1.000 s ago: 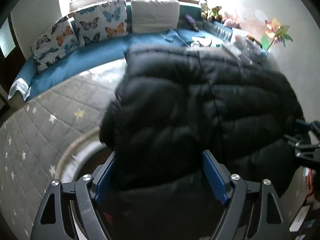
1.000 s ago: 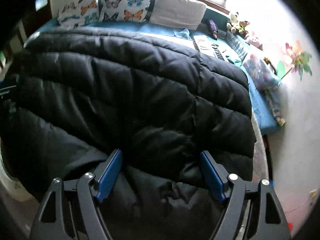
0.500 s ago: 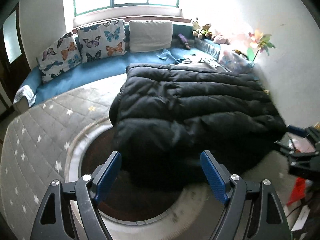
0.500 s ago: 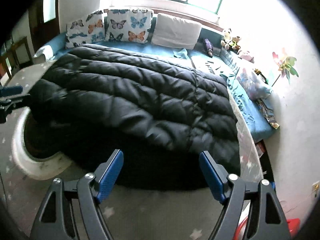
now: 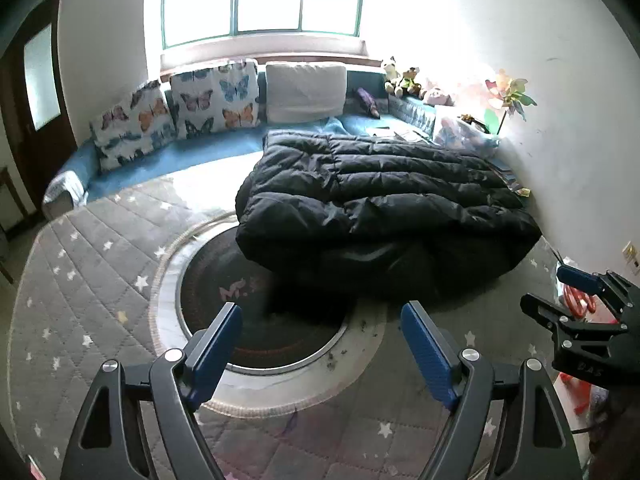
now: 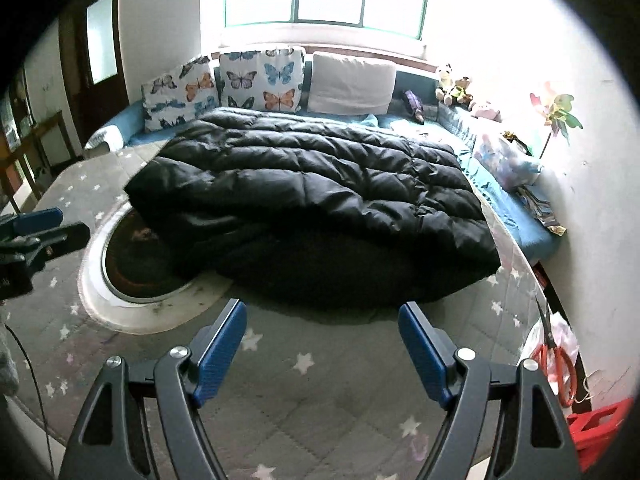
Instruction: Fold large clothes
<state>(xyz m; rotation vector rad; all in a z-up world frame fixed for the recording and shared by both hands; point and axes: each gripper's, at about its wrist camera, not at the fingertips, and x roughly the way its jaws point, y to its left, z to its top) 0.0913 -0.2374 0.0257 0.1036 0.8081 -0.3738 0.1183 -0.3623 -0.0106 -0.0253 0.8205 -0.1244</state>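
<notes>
A big black puffer coat lies folded in layers on the grey star-patterned mat, partly over the round dark inset. In the right wrist view the same coat fills the middle. My left gripper hangs open well short of the coat's near edge, nothing between its blue pads. My right gripper is also open and empty, just off the coat's near hem. The right gripper shows at the right edge of the left wrist view, and the left gripper at the left edge of the right one.
A blue bench with butterfly cushions and a white pillow runs under the window. Soft toys and a paper pinwheel sit at the right wall. Red-handled scissors lie at the mat's right edge.
Both grippers have pulled back and up from the coat. A second ago their open jaws were pressed around its fabric; now the whole folded coat lies free ahead of them.
</notes>
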